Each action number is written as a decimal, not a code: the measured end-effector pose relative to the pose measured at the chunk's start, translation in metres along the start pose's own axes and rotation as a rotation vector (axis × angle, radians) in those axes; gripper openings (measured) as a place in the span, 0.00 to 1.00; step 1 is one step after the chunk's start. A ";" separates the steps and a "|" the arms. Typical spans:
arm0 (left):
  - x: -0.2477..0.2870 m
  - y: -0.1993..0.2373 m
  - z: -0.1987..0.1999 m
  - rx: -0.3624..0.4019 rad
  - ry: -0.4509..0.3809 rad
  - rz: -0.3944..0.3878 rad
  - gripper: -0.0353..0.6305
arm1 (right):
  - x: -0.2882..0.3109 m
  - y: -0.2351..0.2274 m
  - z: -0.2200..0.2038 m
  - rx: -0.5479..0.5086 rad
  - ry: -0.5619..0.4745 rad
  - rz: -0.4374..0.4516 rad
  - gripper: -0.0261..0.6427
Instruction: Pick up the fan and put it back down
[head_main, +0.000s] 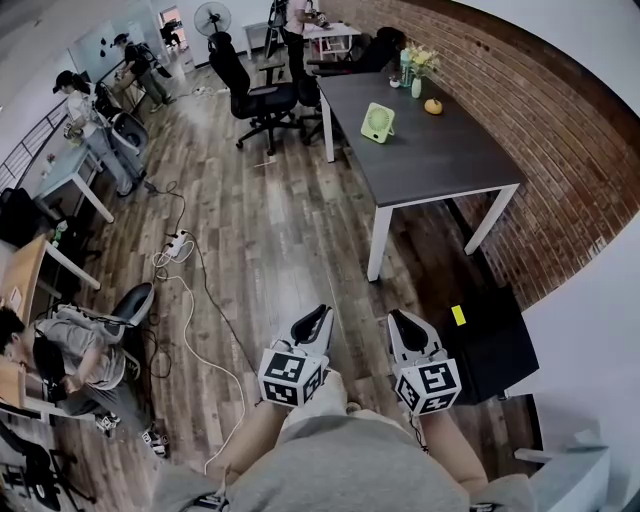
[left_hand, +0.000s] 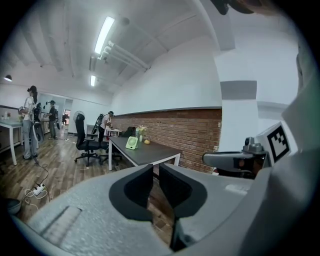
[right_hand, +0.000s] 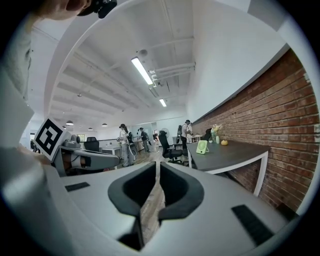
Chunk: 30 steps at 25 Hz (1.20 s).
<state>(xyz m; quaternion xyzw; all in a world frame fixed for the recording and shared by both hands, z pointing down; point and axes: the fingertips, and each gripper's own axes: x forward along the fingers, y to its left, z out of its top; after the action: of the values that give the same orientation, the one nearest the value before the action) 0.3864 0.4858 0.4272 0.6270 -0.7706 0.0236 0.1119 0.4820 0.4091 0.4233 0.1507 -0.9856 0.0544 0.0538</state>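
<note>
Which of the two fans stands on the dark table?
The small light-green desk fan; the other, a tall dark pedestal fan, stands on the floor far back.

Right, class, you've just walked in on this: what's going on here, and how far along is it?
A person holds a claw in each hand, out over the wooden floor. The left claw and right claw are both shut and empty. The green fan stands untouched on the dark table ahead, some way off, so picking it up has not begun.
</note>
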 end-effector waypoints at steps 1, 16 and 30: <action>0.003 0.002 0.000 -0.001 0.000 -0.003 0.09 | 0.003 -0.003 -0.002 0.008 0.005 -0.004 0.09; 0.097 0.081 0.027 0.008 -0.018 -0.029 0.32 | 0.115 -0.050 0.012 0.014 0.008 -0.024 0.33; 0.211 0.202 0.072 0.006 0.015 -0.066 0.36 | 0.282 -0.082 0.051 0.012 0.030 -0.034 0.39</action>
<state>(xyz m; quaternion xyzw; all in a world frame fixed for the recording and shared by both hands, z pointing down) 0.1398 0.3136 0.4206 0.6524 -0.7484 0.0269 0.1165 0.2351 0.2426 0.4147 0.1671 -0.9816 0.0618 0.0686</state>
